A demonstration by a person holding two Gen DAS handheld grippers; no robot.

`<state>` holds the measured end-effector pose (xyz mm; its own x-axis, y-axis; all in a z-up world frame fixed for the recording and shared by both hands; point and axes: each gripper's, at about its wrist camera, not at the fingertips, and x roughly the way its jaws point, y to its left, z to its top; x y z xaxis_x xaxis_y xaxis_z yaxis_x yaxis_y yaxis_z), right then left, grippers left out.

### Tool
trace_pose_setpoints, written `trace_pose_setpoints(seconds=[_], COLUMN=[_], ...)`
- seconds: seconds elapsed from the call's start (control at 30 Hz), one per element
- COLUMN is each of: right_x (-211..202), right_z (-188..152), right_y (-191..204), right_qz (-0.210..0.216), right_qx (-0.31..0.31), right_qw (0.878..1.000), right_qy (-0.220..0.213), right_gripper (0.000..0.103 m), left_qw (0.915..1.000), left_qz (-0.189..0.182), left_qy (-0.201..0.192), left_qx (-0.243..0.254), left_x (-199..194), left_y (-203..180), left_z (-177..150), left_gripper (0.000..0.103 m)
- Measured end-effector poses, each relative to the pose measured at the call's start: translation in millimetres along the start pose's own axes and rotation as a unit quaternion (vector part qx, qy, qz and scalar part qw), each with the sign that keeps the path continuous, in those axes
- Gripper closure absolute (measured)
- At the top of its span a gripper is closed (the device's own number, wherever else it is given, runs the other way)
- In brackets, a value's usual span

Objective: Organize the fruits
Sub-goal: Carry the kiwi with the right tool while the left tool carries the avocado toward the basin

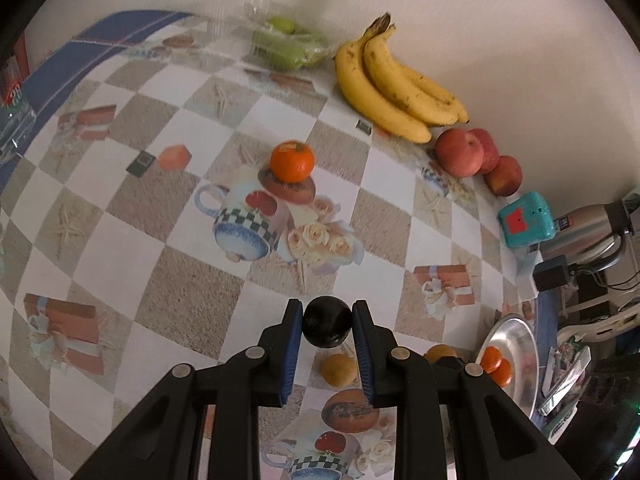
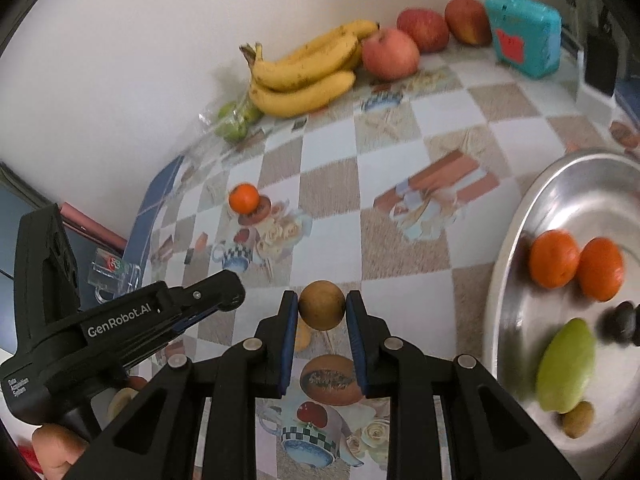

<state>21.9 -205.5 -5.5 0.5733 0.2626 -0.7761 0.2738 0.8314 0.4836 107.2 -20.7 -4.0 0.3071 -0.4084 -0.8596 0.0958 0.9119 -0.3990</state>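
My left hand-held gripper is clamped on a small, round, near-black fruit, held clear above the surface. My right hand-held gripper is clamped on a round brown fruit with a dull, rough skin, also off the surface. Seen from the right wrist, the left one sits at my lower left, with a hand under its grip.

The steel tray on the right holds two tangerines, touching side by side, a green mango-shaped fruit, a small brown fruit just beside it, and a dark one too blurred to name. A clear plastic box against the wall holds green fruits.

The left tool's body reads "GenRobot.AI"; smaller print near its butt I cannot read.

One more tangerine sits alone mid-surface on the checked, printed cloth. Along the wall lie bananas, then three red apples near one another, then a teal box with a red patch. Another brown fruit lies on the cloth under the left jaws.
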Motion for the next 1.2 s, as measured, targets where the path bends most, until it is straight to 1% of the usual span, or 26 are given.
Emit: trace_pose_setpoints(seconds=[0.2, 0.37, 0.5, 0.77, 1.0, 1.2], right_x=[-16.9, -28.2, -30.5, -36.4, -50.6, -74.4], right_z=[3.3, 4.2, 3.9, 3.6, 6.4, 8.4], right_y=[-1.1, -3.7, -7.6, -15.6, -39.2, -77.5], right_qz=[-0.004, -0.017, -0.038, -0.06, -0.08, -0.108], right_qx=[-0.006, -0.013, -0.017, -0.014, 0.015, 0.059], right_qw=[1.0, 0.999, 0.999, 0.997, 0.996, 0.99], right_qy=[-0.021, -0.034, -0.032, -0.034, -0.045, -0.068], right_gripper=[0.077, 0.077, 0.077, 0.077, 0.077, 0.077], left_qw=[0.9998, 0.9995, 0.9993, 0.9987, 0.9973, 0.9931], left_qz=[0.0, 0.003, 0.007, 0.012, 0.004, -0.017], left_qy=[-0.02, -0.03, -0.034, -0.034, -0.024, -0.009], left_qx=[0.006, 0.013, 0.018, 0.035, 0.07, 0.116], left_x=[-13.6, -21.1, -24.1, -24.0, -18.5, -11.7], left_y=[-5.5, -10.0, -13.8, -27.0, -55.0, -89.9], left_z=[0.6, -1.2, -3.1, -10.1, -22.7, -39.9], left_gripper=[0.076, 0.076, 0.076, 0.076, 0.076, 0.076])
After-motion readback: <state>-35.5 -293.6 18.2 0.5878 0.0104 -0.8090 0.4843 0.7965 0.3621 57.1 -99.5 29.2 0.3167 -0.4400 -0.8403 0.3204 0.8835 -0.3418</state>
